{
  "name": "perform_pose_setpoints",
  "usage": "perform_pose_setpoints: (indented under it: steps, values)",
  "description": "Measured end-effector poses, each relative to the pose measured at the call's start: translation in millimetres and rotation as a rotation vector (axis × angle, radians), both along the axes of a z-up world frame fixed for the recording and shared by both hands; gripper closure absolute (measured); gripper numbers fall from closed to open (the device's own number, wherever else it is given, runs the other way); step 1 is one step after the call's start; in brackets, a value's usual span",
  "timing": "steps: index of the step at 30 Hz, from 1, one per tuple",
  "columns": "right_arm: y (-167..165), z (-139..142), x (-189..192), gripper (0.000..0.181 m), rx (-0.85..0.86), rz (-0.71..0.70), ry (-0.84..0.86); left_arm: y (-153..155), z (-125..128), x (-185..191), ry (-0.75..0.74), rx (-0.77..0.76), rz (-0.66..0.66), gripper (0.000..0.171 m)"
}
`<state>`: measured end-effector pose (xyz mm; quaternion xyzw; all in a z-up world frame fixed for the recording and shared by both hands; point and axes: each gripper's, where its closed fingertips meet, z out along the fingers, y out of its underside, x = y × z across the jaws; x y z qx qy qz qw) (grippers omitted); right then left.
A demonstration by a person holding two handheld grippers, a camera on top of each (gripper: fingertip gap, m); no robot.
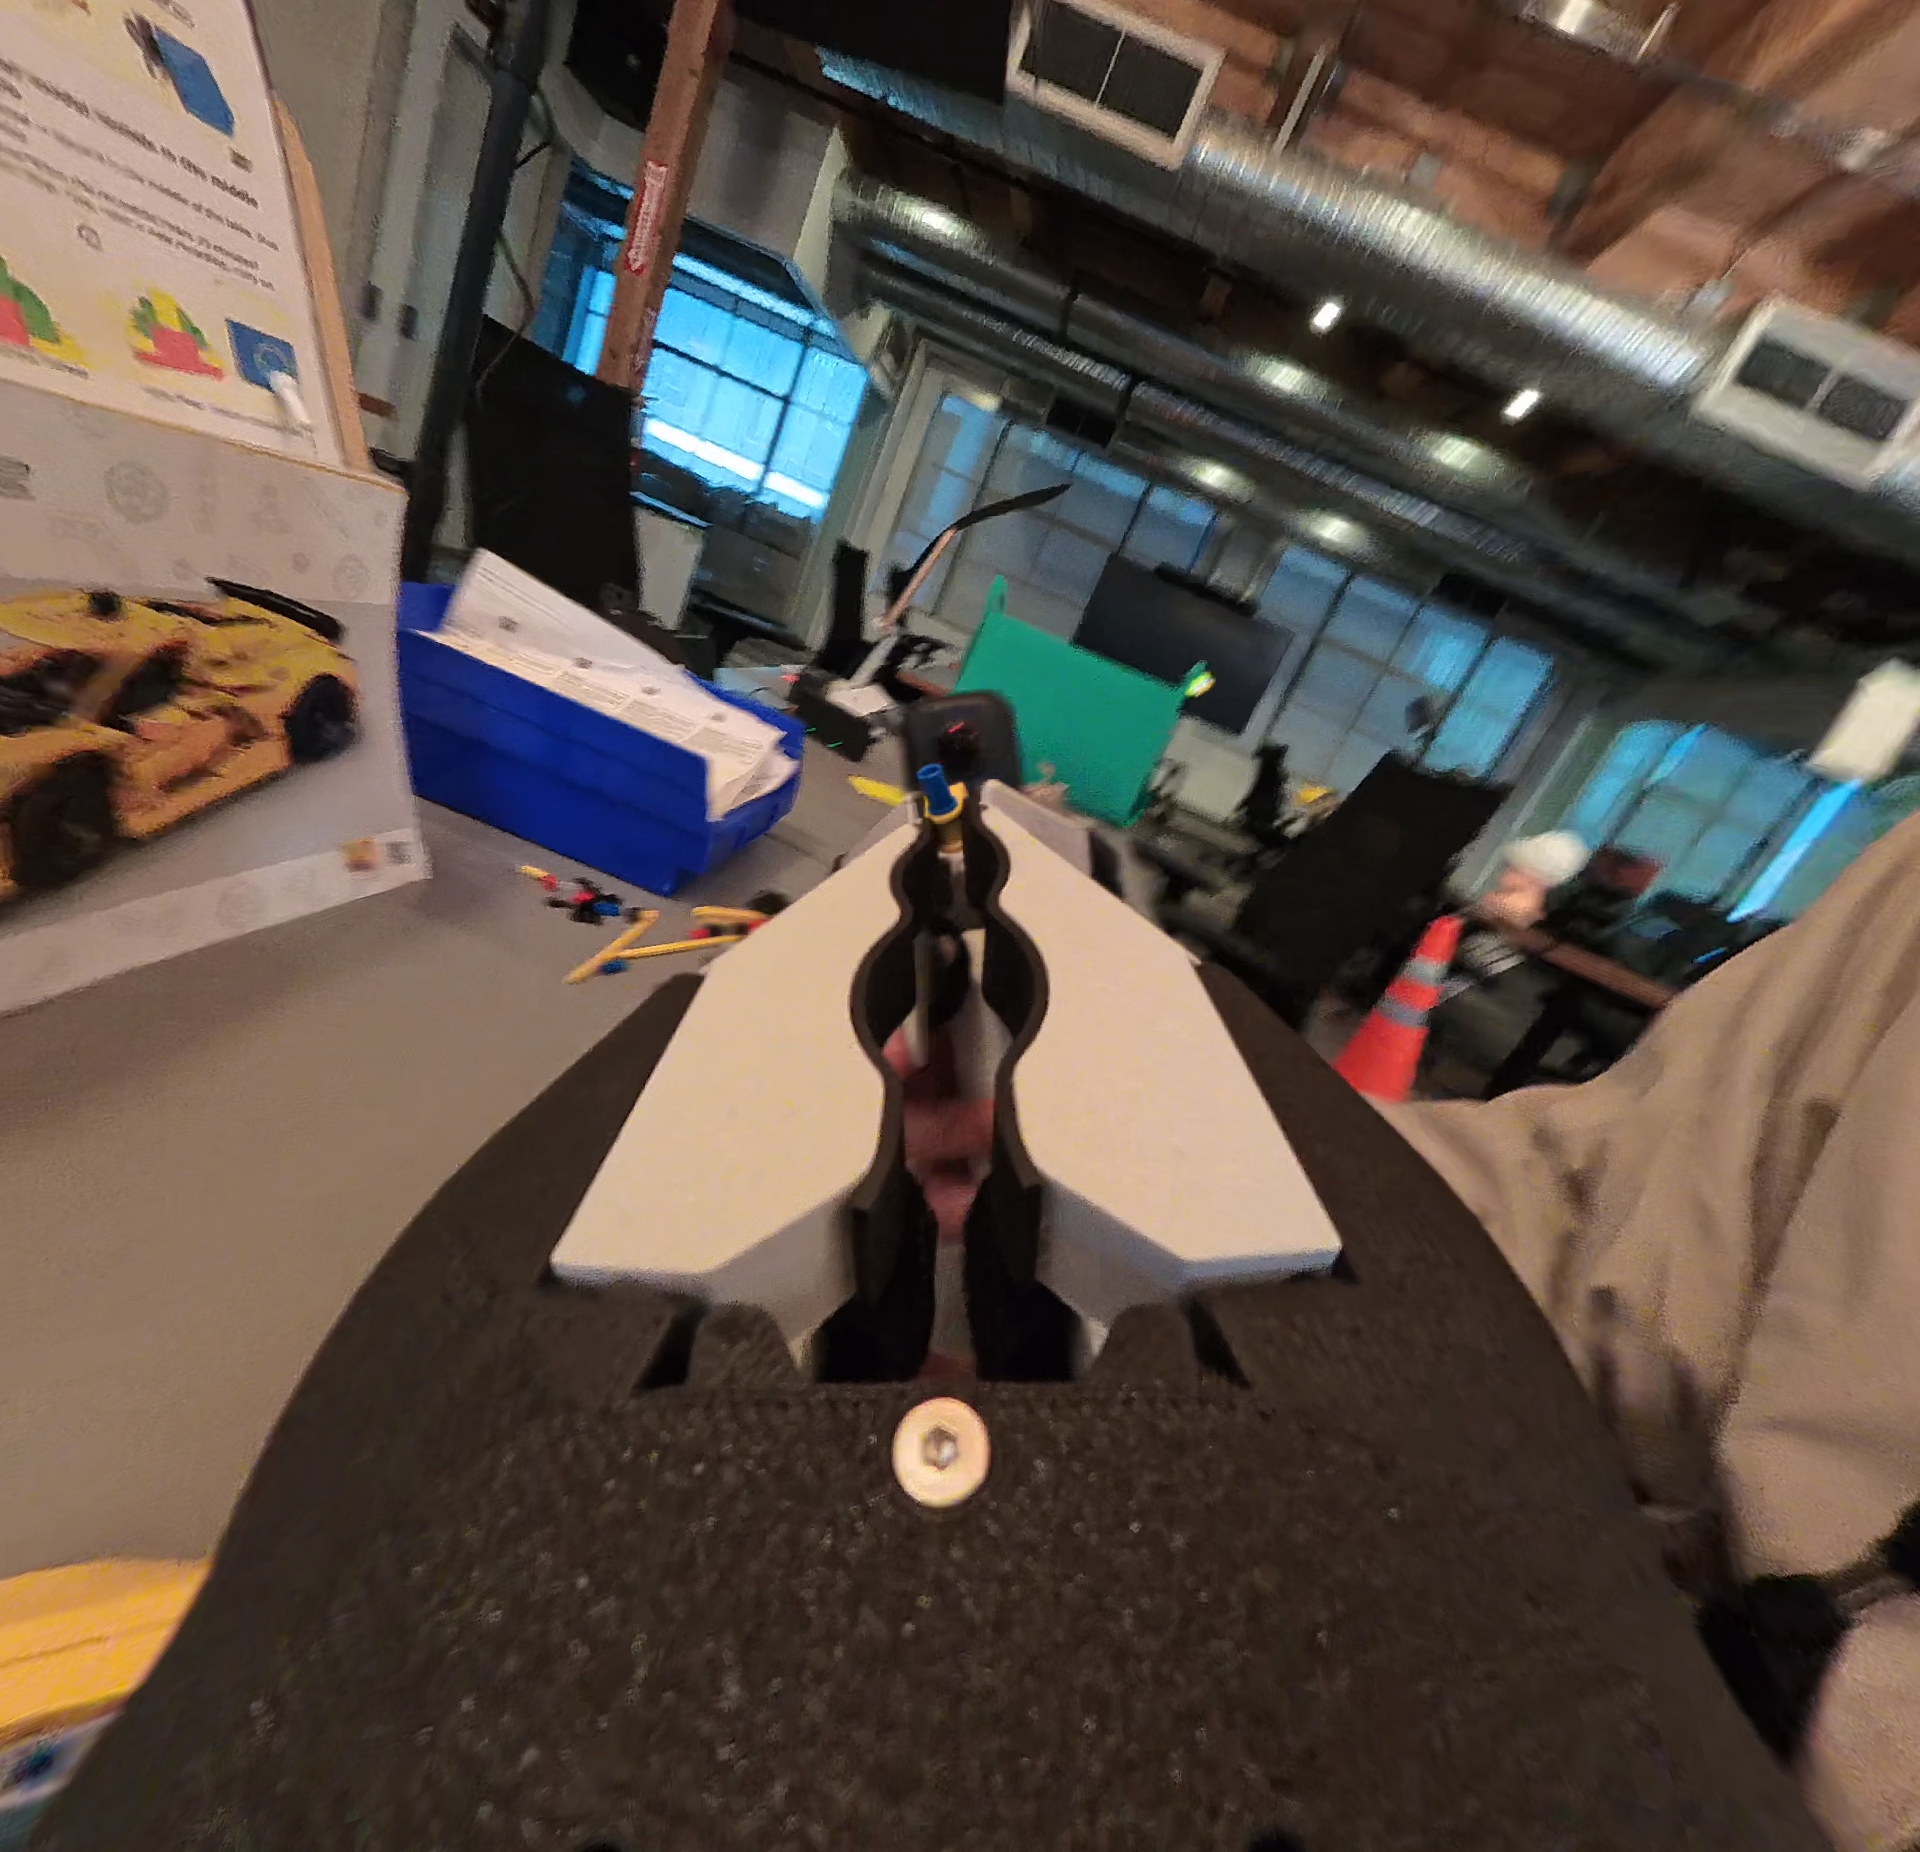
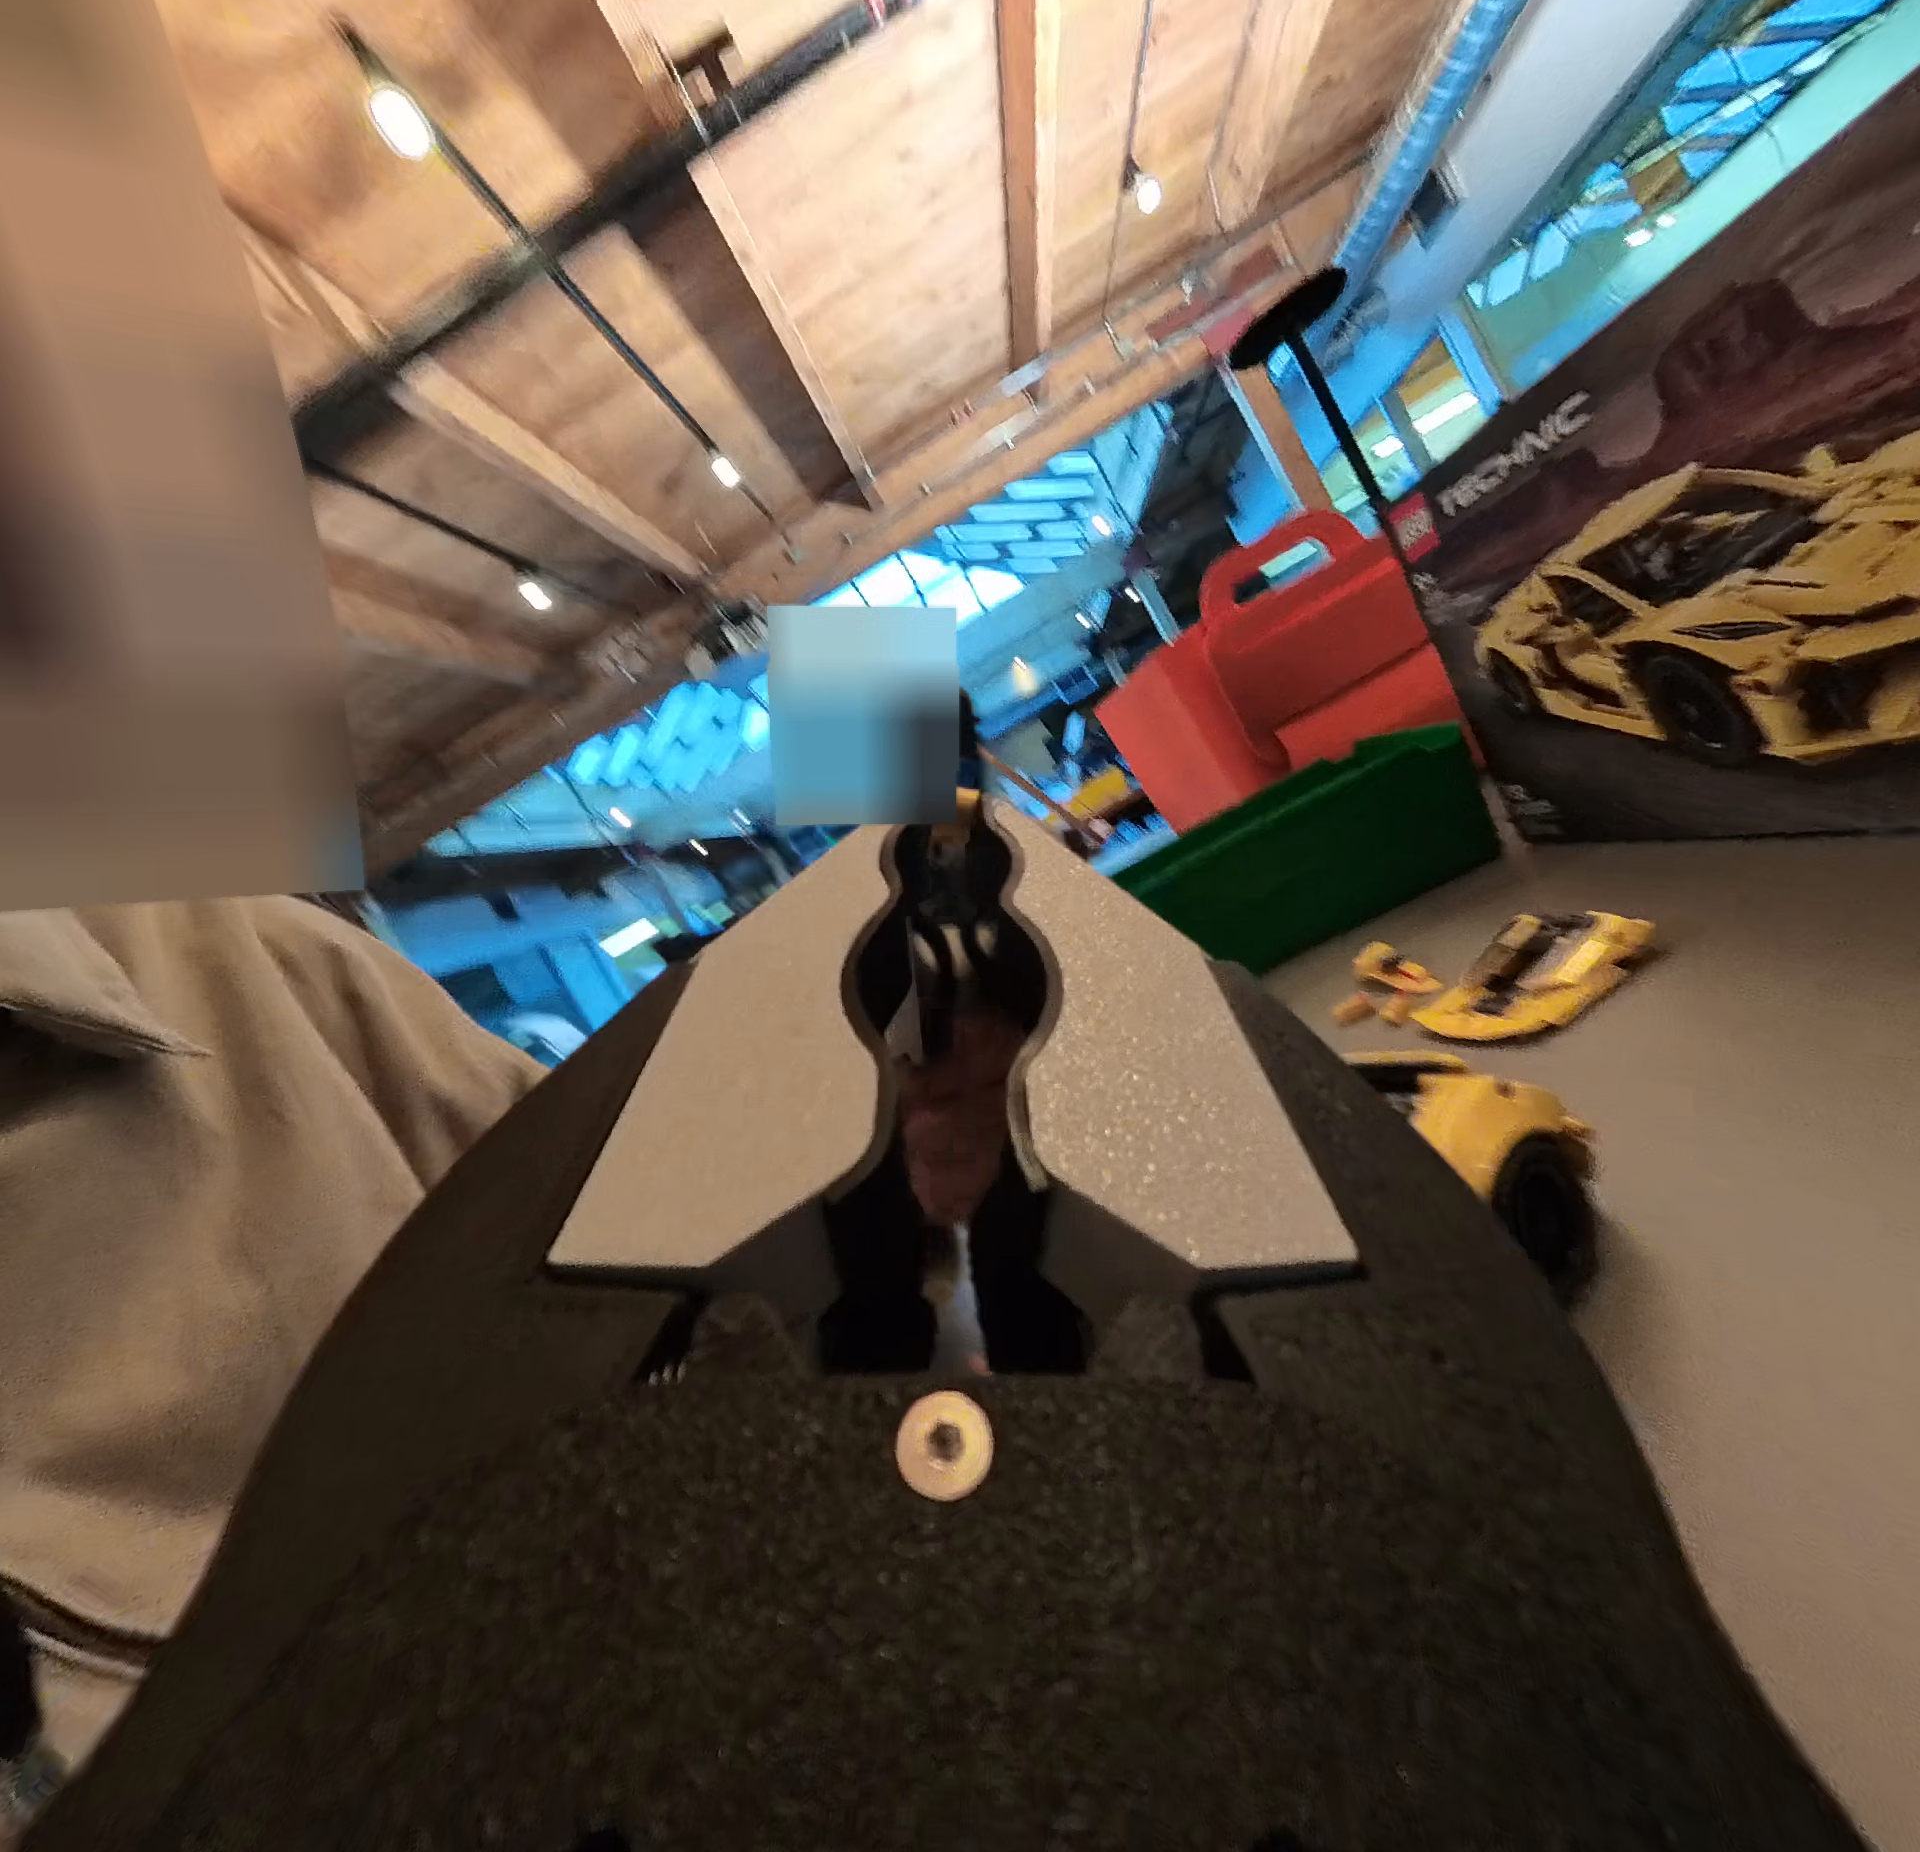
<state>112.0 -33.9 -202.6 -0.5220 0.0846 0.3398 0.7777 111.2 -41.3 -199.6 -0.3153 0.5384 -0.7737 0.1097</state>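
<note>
The left gripper (image 1: 943, 815) is raised above the grey table (image 1: 260, 1127), its two grey fingers (image 1: 790, 1023) drawn nearly together at the tips and pinching a small blue and yellow toy piece (image 1: 938, 796) that sticks up just past them. Directly beyond that piece sits the dark front of the other gripper (image 1: 961, 737), very close, tip to tip. Down on the table to the left lie scattered yellow and black toy parts (image 1: 644, 929), a blue bin (image 1: 582, 763) stuffed with paper sheets, and a box printed with a yellow car (image 1: 177, 742). The right gripper (image 2: 951, 826) is likewise held up, fingers (image 2: 1122, 1054) closed almost to touching around a small dark and yellowish part (image 2: 948, 867); blur hides whether it is the same piece. To its right on the table sit a partly built yellow toy car (image 2: 1496, 1137), a loose yellow car section (image 2: 1507, 971), a green tray (image 2: 1320, 857), a red case (image 2: 1299, 659) and the car box (image 2: 1704, 639). A beige sleeve (image 2: 208, 1179) fills the left side.
</note>
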Motion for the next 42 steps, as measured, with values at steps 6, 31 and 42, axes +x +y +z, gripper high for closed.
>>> perform_pose_setpoints:
  steps: [6,31,42]
  values:
    - [0.2,-22.1,20.8,0.143,-0.202,-0.145,-0.19,29.1,-19.3,13.2,-0.245,0.548,0.35,0.168]
    - [10.1,-28.0,0.2,0.174,-0.238,-0.19,-0.499,6.4,-41.5,4.2,-0.282,0.739,0.275,0.168]
    - [9.4,-19.2,10.1,0.179,-0.169,-0.101,-0.221,6.2,-32.3,9.8,-0.247,0.623,0.322,0.167]
